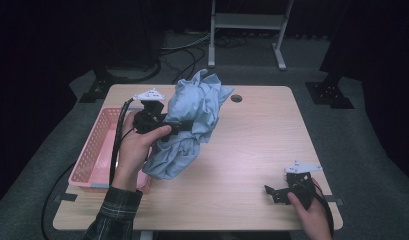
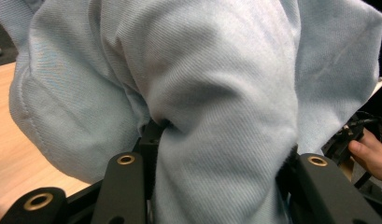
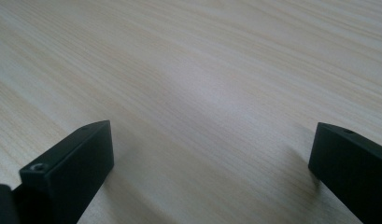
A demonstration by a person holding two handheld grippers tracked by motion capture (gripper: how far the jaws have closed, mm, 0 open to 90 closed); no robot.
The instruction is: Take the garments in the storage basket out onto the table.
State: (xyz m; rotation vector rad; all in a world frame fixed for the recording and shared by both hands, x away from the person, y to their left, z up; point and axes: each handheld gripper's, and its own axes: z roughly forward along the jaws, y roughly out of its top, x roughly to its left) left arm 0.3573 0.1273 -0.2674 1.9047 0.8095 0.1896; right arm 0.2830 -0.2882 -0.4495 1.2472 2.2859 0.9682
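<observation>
Blue cloth (image 1: 189, 125) clamped in left hand-held gripper (image 1: 179, 126), hiding its tips; right hand-held gripper (image 1: 272, 192) wide, empty

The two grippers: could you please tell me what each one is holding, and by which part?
The left gripper is shut on a bunched fold near the middle of the light blue garment. The right gripper holds nothing.
</observation>
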